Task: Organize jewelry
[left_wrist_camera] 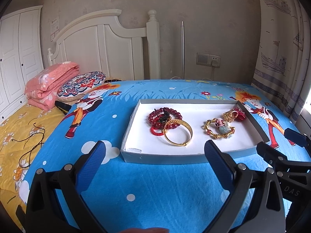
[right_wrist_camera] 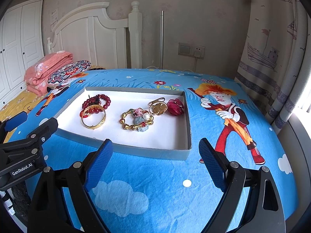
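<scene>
A shallow grey tray (left_wrist_camera: 161,158) (right_wrist_camera: 124,148) with a white floor lies on a blue cartoon cloth. Inside, at the left, dark red bead bracelets (left_wrist_camera: 165,115) (right_wrist_camera: 96,102) overlap a plain gold bangle (left_wrist_camera: 178,136) (right_wrist_camera: 94,120). In the middle sits a gold bamboo-link bracelet (left_wrist_camera: 218,129) (right_wrist_camera: 136,119) with a pale blue charm. Gold rings (right_wrist_camera: 157,106) and a red flower piece (left_wrist_camera: 240,115) (right_wrist_camera: 175,106) lie at the right. My left gripper (left_wrist_camera: 155,149) hangs open just before the tray's near wall. My right gripper (right_wrist_camera: 156,149) is open too, at the tray's near right corner. Neither holds anything.
The blue cloth (left_wrist_camera: 155,190) covers a raised surface beside a bed with a yellow sheet (left_wrist_camera: 17,136), a folded pink quilt (left_wrist_camera: 52,81) and a patterned pillow (left_wrist_camera: 81,85). A thin dark cord (left_wrist_camera: 31,145) lies on the sheet. A curtain (right_wrist_camera: 272,58) hangs at the right.
</scene>
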Demonstrator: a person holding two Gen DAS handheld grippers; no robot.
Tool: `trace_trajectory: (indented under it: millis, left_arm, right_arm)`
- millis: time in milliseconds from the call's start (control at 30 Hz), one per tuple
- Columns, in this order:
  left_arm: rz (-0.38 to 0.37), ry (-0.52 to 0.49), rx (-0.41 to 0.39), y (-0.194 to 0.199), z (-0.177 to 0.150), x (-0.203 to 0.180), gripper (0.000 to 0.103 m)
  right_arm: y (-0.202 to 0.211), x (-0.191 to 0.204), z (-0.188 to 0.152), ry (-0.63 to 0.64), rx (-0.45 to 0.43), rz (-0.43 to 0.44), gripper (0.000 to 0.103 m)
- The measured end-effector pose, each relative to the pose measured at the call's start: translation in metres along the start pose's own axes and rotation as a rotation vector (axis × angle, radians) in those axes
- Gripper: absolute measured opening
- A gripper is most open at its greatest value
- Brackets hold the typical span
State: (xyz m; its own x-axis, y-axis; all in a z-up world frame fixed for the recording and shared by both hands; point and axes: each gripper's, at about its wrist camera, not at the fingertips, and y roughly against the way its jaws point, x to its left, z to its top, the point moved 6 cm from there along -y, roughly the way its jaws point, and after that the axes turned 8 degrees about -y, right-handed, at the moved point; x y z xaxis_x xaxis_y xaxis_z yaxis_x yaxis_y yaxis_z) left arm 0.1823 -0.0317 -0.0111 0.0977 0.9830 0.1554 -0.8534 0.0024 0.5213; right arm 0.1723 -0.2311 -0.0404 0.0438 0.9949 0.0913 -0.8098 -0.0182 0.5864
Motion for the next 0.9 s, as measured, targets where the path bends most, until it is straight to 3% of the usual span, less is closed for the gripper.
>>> trace_trajectory:
  millis: [533, 667, 900]
  left_arm:
    - [0.010, -0.014, 0.010, -0.002, -0.003, -0.001, 0.098]
    - [-0.030, 0.004, 0.042, -0.010, -0.006, -0.001, 0.098]
    - [-0.014, -0.031, 0.060, -0.019, -0.009, 0.001, 0.098]
  right_arm:
    - [0.001, 0.003, -0.005, 0.006, 0.005, -0.001, 0.084]
    - [0.000, 0.002, -0.008, 0.008, 0.010, -0.002, 0.084]
    - [-0.009, -0.002, -0.012, 0.002, 0.039, -0.013, 0.084]
